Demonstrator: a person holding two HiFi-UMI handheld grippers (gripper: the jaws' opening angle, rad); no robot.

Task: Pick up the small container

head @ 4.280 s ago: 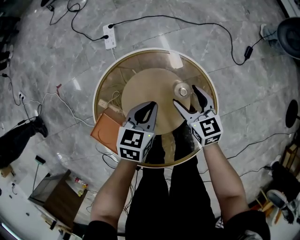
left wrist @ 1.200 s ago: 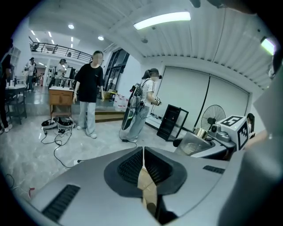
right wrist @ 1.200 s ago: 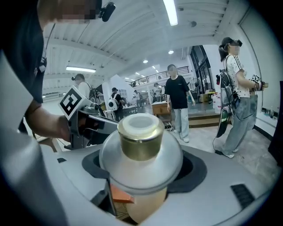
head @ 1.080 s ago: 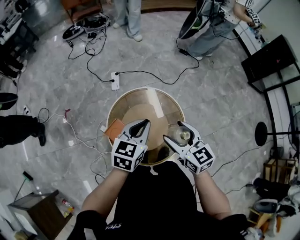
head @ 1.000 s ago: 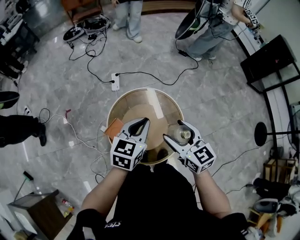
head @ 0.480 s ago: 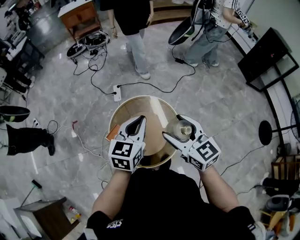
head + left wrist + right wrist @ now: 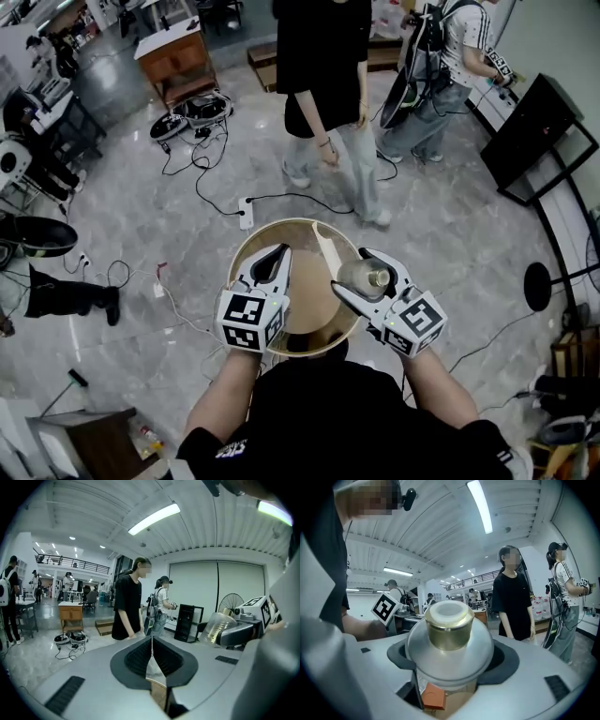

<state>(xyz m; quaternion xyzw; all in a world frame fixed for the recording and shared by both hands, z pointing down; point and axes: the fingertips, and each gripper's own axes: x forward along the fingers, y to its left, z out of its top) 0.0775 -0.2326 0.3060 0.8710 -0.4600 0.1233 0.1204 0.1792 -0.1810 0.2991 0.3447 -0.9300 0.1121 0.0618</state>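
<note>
The right gripper [image 7: 355, 271] clamps the container [image 7: 449, 629] clear above the table [image 7: 309, 292], the left gripper [image 7: 278, 253] closed and empty; the pickup looks complete.

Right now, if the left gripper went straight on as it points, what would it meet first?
Open air beyond the left gripper, then probably the standing person in a black T-shirt; depth is unclear.

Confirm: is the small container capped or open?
Capped. A gold cap with a white top sits on the neck of the clear small container.
</note>
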